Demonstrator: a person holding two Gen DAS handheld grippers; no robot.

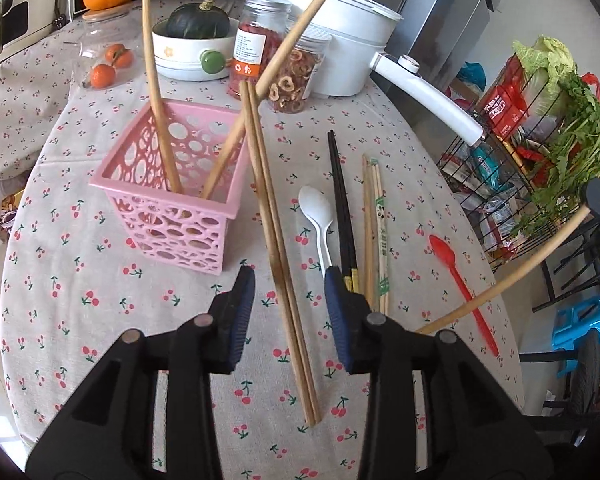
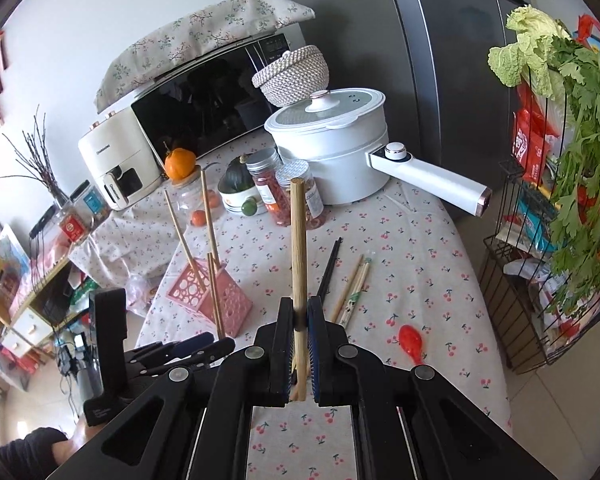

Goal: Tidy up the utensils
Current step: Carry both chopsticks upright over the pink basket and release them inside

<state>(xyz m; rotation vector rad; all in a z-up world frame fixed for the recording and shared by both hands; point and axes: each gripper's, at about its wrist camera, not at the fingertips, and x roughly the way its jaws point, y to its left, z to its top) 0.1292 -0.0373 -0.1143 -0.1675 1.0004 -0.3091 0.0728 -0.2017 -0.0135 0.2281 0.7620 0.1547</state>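
While right gripper (image 2: pixel 299 322) clamps a wooden stick (image 2: pixel 298 240) (upright), left gripper (image 1: pixel 290 296) spread

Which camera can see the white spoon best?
The left wrist view. There the white spoon lies in plain sight on the table, beside the black chopsticks. In the right wrist view the right gripper and its stick hide it.

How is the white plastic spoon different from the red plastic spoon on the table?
The white plastic spoon lies among the chopsticks, by the open left tongs. The red plastic spoon lies apart, near the table's edge. White is broader-bowled; red looks slimmer. Both lie flat on the cherry-print tablecloth, outside the pink basket.
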